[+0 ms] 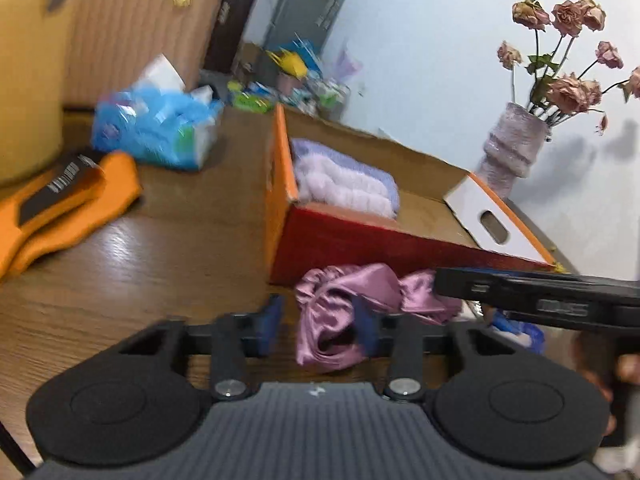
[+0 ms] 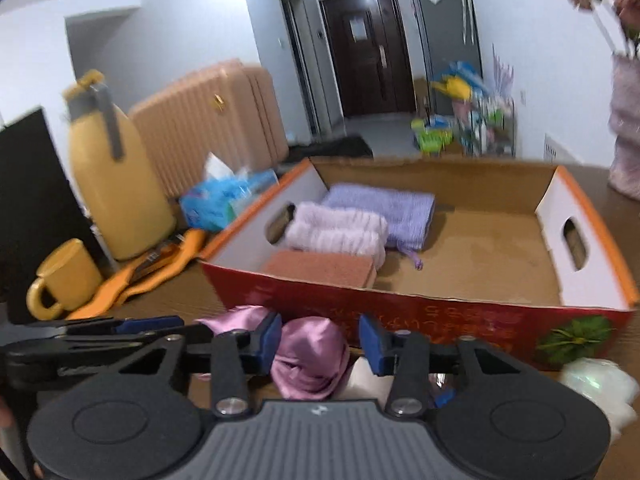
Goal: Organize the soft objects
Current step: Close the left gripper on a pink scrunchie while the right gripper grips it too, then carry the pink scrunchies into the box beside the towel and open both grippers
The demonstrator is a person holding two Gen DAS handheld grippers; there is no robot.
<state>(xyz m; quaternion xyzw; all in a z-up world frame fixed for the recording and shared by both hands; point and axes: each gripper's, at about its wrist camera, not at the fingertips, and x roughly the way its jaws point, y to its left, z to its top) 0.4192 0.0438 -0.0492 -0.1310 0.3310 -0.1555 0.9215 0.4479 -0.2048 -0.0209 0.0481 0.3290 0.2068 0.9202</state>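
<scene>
Setting: wooden counter [image 1: 132, 264], both views motion-blurred.
Pink satin cloth [image 1: 340, 312]: crumpled heap on the counter, just in front of the red front wall of the cardboard box [image 2: 400, 312], outside it.
Left tool [image 1: 320, 320]: blue pads spread apart; cloth lies between them and bunches against the right-hand pad [image 1: 366, 328]; left-hand pad stands clear with bare counter beside it. Not clenched on the cloth.
Right tool [image 2: 318, 340]: pads apart; a fold of the same cloth sits against the left-hand pad [image 2: 272, 338], right-hand pad clear of it. Released, no grip seen.
Tools relative: right tool enters the left wrist view from the right edge, over the far side of the cloth; left tool shows at the left edge of the right wrist view. Both at the same heap, close together.
Box contents: folded lilac towel [image 2: 384, 208] at the back left, ribbed pale-pink towel [image 2: 336, 232] in front of it and touching it, small salmon folded cloth [image 2: 320, 268] against the front wall. Right half of the box floor is bare cardboard.
Left of box: blue tissue pack [image 1: 156, 128], orange strap [image 1: 68, 200], yellow jug [image 2: 116, 184], yellow mug [image 2: 64, 276].
Right of box: vase with dried roses [image 1: 516, 140] by the wall.
Near right corner: white crinkled wad [image 2: 596, 388] on the counter, blurred.
</scene>
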